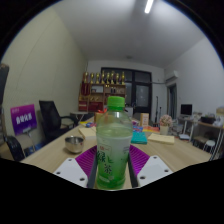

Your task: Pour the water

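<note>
Between closed fingers: green-capped bottle.

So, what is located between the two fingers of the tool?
In the gripper view, a bottle with a green cap and green label stands between the fingers of the tool, whose pads press on both its sides.

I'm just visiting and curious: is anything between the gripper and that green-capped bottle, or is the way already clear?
Nothing visible is in the way. The bottle already stands between the jaws of the gripper, a purple pad close at each side. Whether both pads press on it cannot be told. A small metal cup sits on the table beyond, off to one side.
</note>
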### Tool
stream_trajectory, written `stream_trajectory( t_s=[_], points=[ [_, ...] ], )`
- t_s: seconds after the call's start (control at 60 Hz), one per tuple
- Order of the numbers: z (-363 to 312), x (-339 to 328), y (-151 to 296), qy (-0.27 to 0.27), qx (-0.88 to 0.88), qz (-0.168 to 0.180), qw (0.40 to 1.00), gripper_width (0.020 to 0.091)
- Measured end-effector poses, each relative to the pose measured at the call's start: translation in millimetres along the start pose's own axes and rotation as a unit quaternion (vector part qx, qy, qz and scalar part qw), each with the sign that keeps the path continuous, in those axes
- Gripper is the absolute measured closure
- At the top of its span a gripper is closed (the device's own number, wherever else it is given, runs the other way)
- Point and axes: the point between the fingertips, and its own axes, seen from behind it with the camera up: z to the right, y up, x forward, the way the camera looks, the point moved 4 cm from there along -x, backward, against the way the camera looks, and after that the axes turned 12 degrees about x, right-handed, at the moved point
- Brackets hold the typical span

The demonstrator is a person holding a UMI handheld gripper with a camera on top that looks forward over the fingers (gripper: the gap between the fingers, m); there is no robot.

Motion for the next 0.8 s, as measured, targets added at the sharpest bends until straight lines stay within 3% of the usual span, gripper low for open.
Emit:
stream_trajectory(
  t_s=[0.233, 0.35, 0.517, 0.617, 0.8],
  points=[
    [-5.2, -1.5, -1.7, 0.006, 0.051, 0.0, 0.999, 0.0663],
    [-6.9, 1.9, -2.5, 0.011, 0.014, -0.004, 1.0, 0.0726],
    [17.8, 32.3, 57.1, -0.011, -0.199, 0.025, 0.98, 0.0726],
    [2.2, 69.8, 86.0, -0.02, -0.395, 0.043, 0.917, 0.0728],
    [-32.2, 129.8, 88.3, 0.014, -0.696, 0.039, 0.717, 0.0726]
  ],
)
